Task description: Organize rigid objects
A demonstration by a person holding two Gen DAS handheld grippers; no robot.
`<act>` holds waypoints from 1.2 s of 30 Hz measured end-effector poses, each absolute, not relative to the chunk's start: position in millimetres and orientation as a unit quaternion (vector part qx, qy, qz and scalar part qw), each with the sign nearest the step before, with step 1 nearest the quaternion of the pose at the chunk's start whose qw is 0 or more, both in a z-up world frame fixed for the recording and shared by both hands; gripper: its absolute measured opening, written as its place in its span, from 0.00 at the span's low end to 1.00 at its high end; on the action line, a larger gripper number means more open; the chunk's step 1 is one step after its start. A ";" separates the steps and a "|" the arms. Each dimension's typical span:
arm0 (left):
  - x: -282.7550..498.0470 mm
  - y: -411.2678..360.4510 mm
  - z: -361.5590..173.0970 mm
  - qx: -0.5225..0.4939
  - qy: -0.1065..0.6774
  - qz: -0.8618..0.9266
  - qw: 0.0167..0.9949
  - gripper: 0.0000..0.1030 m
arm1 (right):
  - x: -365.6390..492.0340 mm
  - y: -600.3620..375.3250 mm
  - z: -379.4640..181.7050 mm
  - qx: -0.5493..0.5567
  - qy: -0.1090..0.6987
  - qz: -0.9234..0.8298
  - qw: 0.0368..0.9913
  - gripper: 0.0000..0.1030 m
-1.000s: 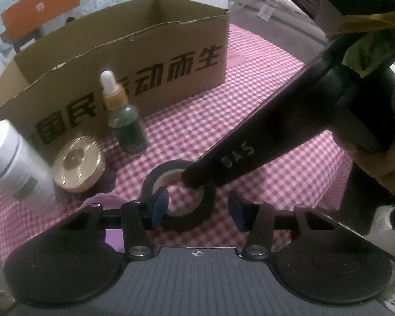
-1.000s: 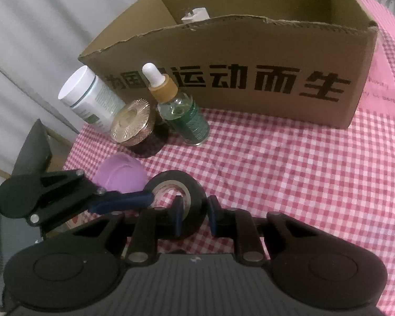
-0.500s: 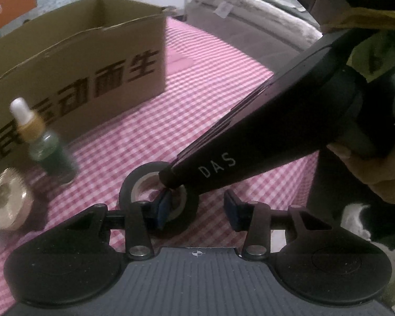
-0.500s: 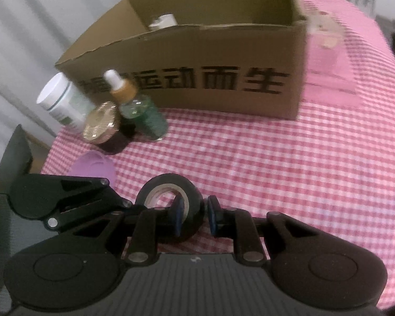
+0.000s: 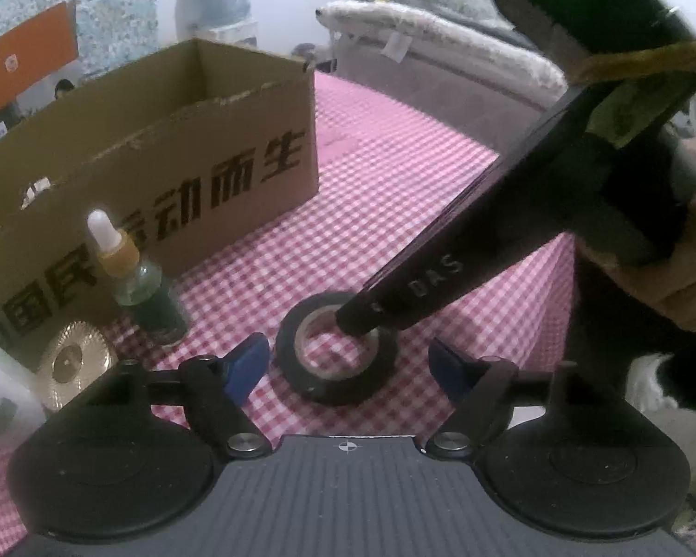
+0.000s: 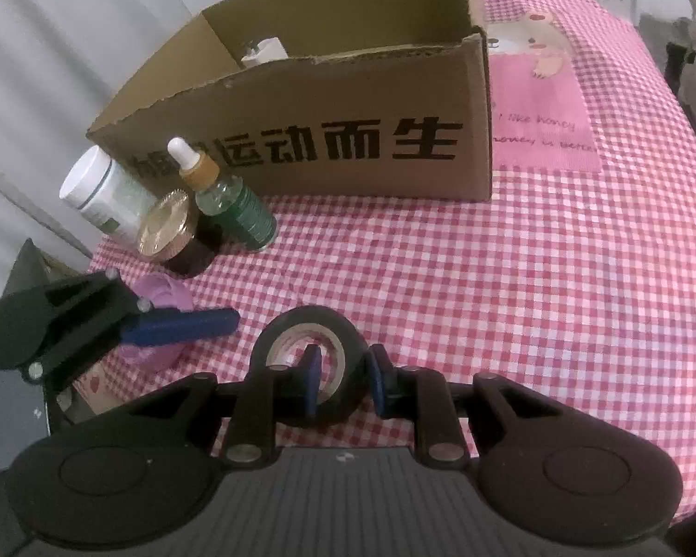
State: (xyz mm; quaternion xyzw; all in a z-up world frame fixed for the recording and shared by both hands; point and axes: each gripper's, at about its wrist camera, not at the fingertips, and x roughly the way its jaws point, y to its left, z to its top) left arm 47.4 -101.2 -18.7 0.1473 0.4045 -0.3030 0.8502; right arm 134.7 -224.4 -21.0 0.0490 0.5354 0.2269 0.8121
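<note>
— Table surface? 
— Red-checked tablecloth (image 6: 510,278) with pink patch (image 6: 538,116).
— Resting on it? 
— Cardboard box (image 6: 348,139), dropper bottle (image 6: 236,204), gold-lidded jar (image 6: 171,236), white bottle (image 6: 102,190), tape roll (image 6: 311,348), purple lid (image 6: 162,297).

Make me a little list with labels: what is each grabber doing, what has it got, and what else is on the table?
right gripper: jaws shut on the tape roll's wall, one finger inside the hole
left gripper: jaws open, holding nothing
box: cardboard, open top, something white inside
beside box: dropper bottle, gold-lidded jar, white bottle
table cover: pink checked cloth
</note>
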 end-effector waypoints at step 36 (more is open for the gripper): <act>59.8 -86.8 58.0 0.147 0.321 -0.226 0.908 0.64 | 122.8 -210.6 80.0 0.003 0.394 0.268 0.879 0.18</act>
